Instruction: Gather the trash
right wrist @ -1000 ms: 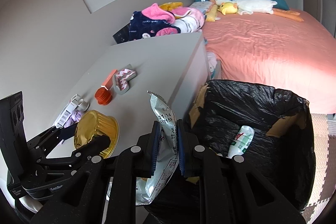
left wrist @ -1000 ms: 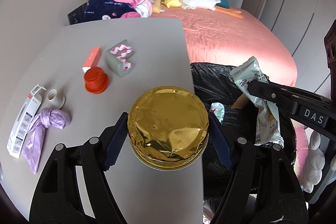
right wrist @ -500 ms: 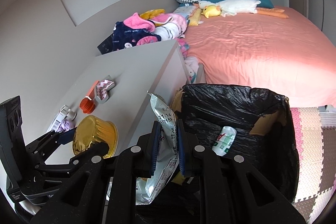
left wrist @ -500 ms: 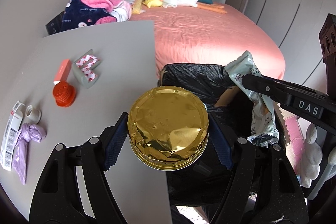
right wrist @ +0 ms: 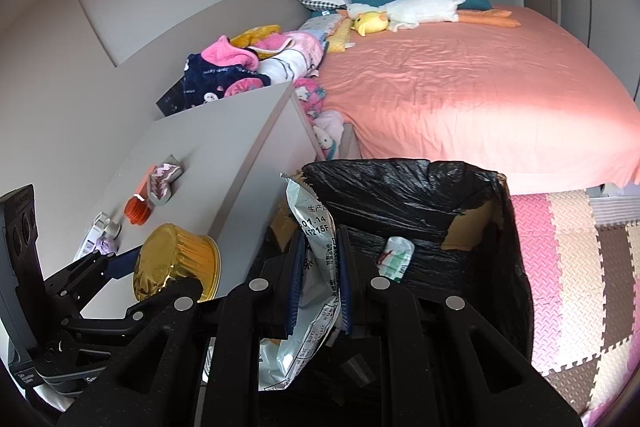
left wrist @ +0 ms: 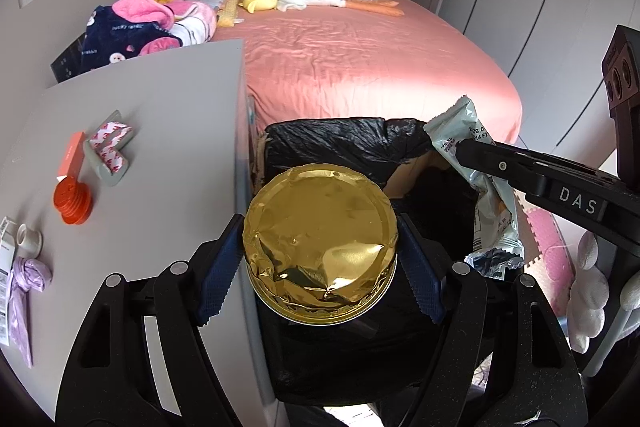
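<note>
My left gripper is shut on a gold foil bowl, held upside down over the near edge of the black-lined trash bin. The bowl also shows in the right wrist view. My right gripper is shut on a silver snack wrapper and holds it over the bin. The wrapper shows in the left wrist view above the bin's right side. A white and green wrapper lies inside the bin.
The grey table on the left holds an orange cap, an orange box, a grey pad with pink marks, a purple bag and a white ring. A pink bed lies beyond the bin.
Both grippers have moved right, off the table and over the trash bin, with the bowl and the wrapper still held.
</note>
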`<state>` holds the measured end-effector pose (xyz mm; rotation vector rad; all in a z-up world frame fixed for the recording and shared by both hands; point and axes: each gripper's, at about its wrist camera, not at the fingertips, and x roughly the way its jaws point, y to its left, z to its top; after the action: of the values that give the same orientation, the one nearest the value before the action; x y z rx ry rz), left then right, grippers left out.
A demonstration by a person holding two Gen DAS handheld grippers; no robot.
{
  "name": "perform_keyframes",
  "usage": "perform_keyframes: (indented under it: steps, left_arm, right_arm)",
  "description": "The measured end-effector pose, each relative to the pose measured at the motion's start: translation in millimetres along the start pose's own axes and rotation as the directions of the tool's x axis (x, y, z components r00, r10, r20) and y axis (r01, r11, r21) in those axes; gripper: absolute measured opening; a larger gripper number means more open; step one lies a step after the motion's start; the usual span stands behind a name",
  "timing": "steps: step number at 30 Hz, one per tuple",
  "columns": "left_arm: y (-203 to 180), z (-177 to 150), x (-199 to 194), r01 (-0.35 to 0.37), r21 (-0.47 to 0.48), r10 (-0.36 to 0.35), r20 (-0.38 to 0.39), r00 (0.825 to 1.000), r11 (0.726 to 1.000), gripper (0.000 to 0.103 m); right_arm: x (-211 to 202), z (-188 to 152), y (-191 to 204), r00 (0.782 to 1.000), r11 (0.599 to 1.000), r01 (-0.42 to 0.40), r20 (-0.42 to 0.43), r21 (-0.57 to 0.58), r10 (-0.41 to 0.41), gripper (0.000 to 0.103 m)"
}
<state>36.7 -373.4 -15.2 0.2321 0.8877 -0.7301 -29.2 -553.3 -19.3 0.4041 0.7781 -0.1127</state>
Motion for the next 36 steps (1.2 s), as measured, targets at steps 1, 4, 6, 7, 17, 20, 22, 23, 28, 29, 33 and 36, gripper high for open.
perform_keyframes:
  steps: [1,4,6,7,17,20,22,23,28,29,33,36]
  left_arm:
    - [-2.3,0.9,1.6,0.008,0.001,-0.008,-0.001,1.0,1.0,0.072]
    - [-9.5,2.4,4.3,0.027,0.012,-0.027,-0.002,1.0,1.0,0.072]
    - [-15.0,3.5,6.1,0.038,0.025,-0.038,-0.004,0.999,0.999,0.072]
    - [-18.2,4.1,7.1,0.044,0.032,-0.044,-0.005,0.999,0.999,0.072]
    - [-39.1,4.2,16.4,0.094,0.063,-0.093,-0.027,0.995,0.994,0.073]
    - [-41.3,3.5,18.2,0.098,0.067,-0.097,-0.031,0.995,0.993,0.073]
    - [-41.0,3.4,20.1,0.098,0.069,-0.096,-0.037,0.995,0.993,0.073]
    - [-40.6,3.2,21.3,0.097,0.069,-0.094,-0.042,0.995,0.993,0.073]
    - [-33.1,3.0,29.4,0.099,0.038,-0.095,-0.089,0.991,0.994,0.08]
    - [-32.1,2.9,30.4,0.097,0.034,-0.094,-0.097,0.991,0.995,0.084]
    - [-28.9,3.1,30.0,0.07,0.025,-0.067,-0.098,0.993,0.997,0.092]
    - [-23.2,5.0,26.5,0.058,0.005,-0.057,-0.079,0.995,0.998,0.096]
  right_arm:
    - [-1.2,-0.3,-2.8,1.0,1.0,0.007,0.001,0.002,-0.007,0.018]
    - [-5.1,-1.1,-9.6,1.0,1.0,0.026,0.005,0.009,-0.026,0.018]
    - [-7.3,-1.6,-14.3,0.999,0.999,0.037,0.008,0.016,-0.037,0.018]
    - [-9.0,-1.7,-17.5,0.999,0.999,0.044,0.011,0.022,-0.044,0.018]
    - [-15.6,-1.8,-32.2,0.997,0.996,0.071,0.02,0.052,-0.072,0.018]
    - [-13.9,-2.2,-32.1,0.997,0.996,0.073,0.016,0.051,-0.074,0.018]
    - [-12.2,-2.5,-31.0,0.997,0.996,0.074,0.011,0.049,-0.074,0.018]
    - [-11.4,-2.5,-30.3,0.997,0.996,0.074,0.009,0.047,-0.074,0.018]
    - [-11.2,-2.5,-27.9,0.997,0.996,0.076,0.01,0.042,-0.076,0.018]
    - [-11.7,-2.1,-27.7,0.997,0.996,0.074,0.012,0.043,-0.074,0.018]
    - [-15.0,-0.2,-27.4,0.995,0.994,0.094,0.021,0.057,-0.096,0.059]
    - [-21.4,0.6,-26.8,0.992,0.992,0.113,0.053,0.053,-0.115,0.07]
